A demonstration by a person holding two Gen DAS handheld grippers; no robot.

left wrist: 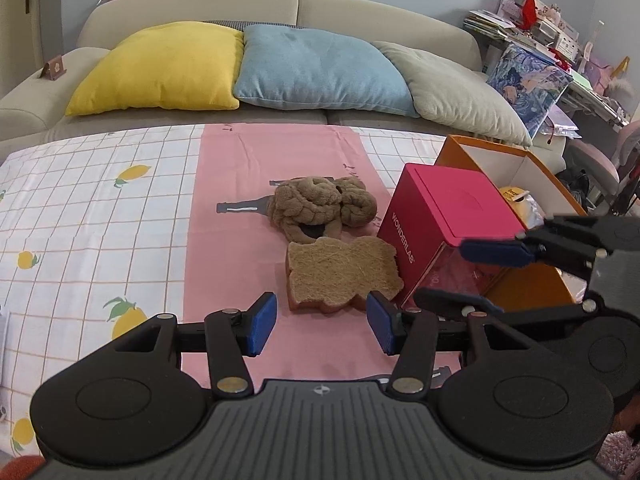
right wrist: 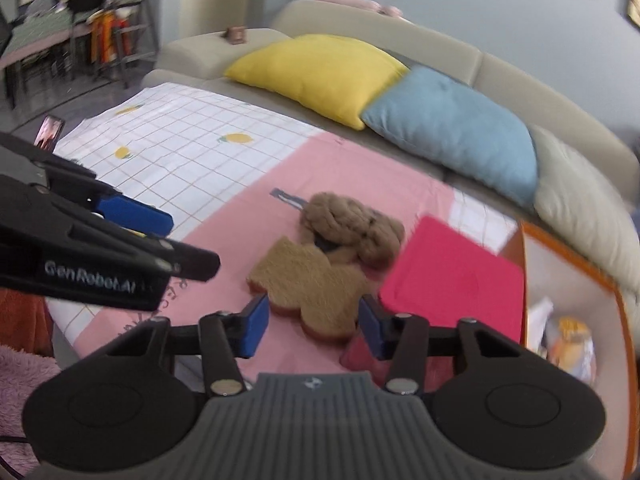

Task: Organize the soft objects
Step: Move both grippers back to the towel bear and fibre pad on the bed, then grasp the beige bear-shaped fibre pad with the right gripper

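Observation:
A flat brown sponge [left wrist: 344, 276] [right wrist: 312, 292] with a wavy outline lies on the pink cloth strip. Right behind it sits a brown braided plush [left wrist: 320, 208] [right wrist: 352, 228]. My left gripper [left wrist: 322, 314] hovers open just short of the sponge, nothing between its blue pads. It shows at the left of the right wrist view as the left gripper [right wrist: 192, 244]. My right gripper [right wrist: 312, 320] is open above the sponge's near edge and rolled on its side. From the left wrist view the right gripper [left wrist: 440, 272] hangs in front of the pink box, its pads clear of the sponge.
A pink box [left wrist: 448, 224] [right wrist: 452, 280] lies tipped beside the sponge, against an open orange box [left wrist: 480, 152] [right wrist: 576, 264] holding packets. Yellow [left wrist: 160, 68], blue [left wrist: 320, 68] and beige [left wrist: 460, 88] cushions line the sofa behind. A checked lemon-print cloth [left wrist: 100, 220] covers the surface.

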